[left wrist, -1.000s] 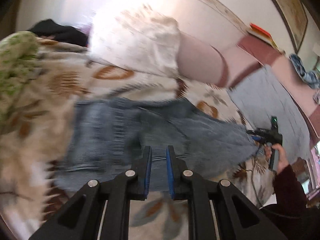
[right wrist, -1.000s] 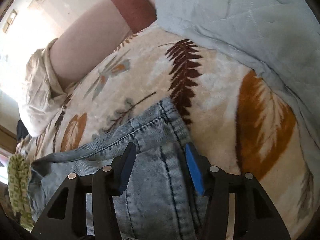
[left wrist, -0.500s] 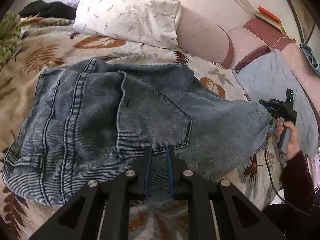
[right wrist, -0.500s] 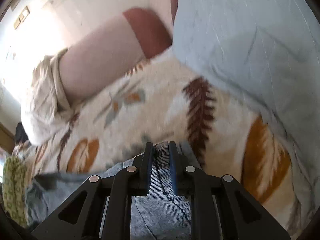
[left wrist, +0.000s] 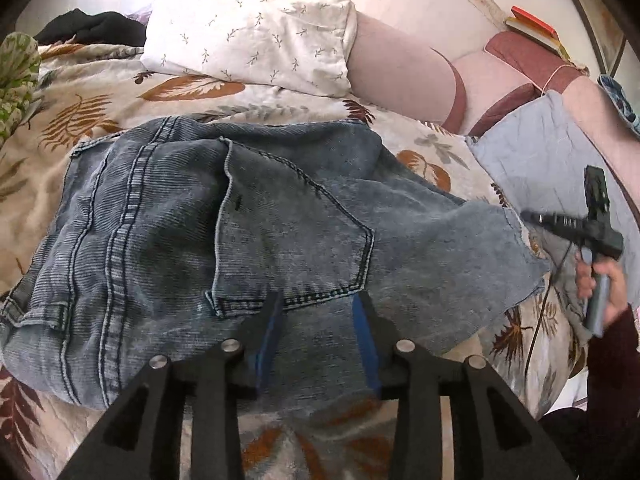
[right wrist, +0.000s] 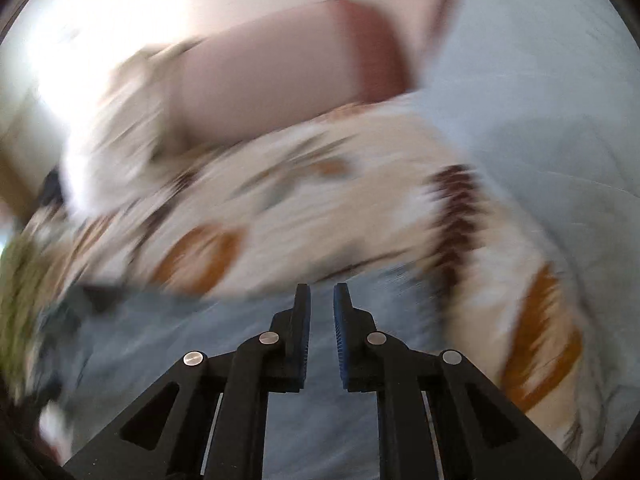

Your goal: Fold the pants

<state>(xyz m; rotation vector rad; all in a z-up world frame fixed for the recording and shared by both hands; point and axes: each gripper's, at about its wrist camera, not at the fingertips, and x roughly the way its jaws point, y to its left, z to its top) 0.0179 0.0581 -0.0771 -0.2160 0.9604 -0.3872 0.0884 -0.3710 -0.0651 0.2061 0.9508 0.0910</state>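
Note:
Blue jeans (left wrist: pixel 240 220) lie spread on the leaf-print blanket (left wrist: pixel 80 120), back pocket up, waist at the left. My left gripper (left wrist: pixel 319 316) hovers low over the near edge below the pocket. Its jaws are opening, and denim lies under them without being pinched. At the right a hand (left wrist: pixel 612 284) holds my right gripper (left wrist: pixel 530 216) at the leg's hem, which rises toward its tip. In the blurred right wrist view that gripper (right wrist: pixel 322 300) is shut, with the pale denim (right wrist: pixel 200 340) edge at its tips.
A white patterned pillow (left wrist: pixel 256 28) and pink bolsters (left wrist: pixel 400 68) line the far side. A grey-blue quilt (left wrist: pixel 532 160) covers the bed's right part. A black garment (left wrist: pixel 92 30) and a green cloth (left wrist: pixel 16 76) lie far left. Books (left wrist: pixel 536 30) rest on the headboard.
The left gripper dropped closer to the jeans and its jaws have parted. The right gripper closed on the hem, then rolled and swept across, blurring its view.

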